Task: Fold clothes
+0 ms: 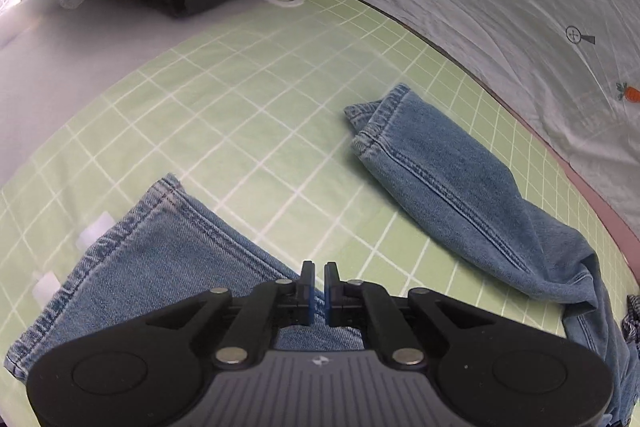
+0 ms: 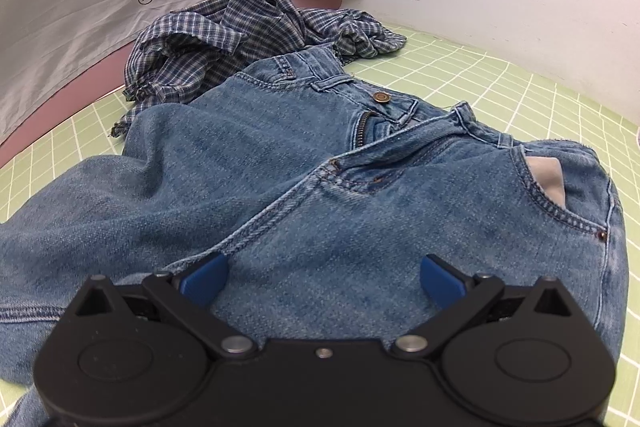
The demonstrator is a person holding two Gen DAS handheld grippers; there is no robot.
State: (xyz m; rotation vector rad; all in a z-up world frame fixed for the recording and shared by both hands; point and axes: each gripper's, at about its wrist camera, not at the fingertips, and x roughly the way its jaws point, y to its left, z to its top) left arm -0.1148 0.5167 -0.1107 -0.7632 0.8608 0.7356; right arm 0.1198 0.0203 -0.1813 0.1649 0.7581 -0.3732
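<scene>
Left gripper (image 1: 319, 291) pinching near jeans (image 2: 280, 187) leg, legs running ahead. Right gripper (image 2: 322, 277) hovering spread over hip, waistband beyond.

jeans (image 2: 304, 187) | blue denim, unfolded, lay front-up on green grid sheet | fly unzipped, waist button undone | two legs (image 1: 452, 187) spread apart, hems separated | waistband touched plaid shirt
</scene>
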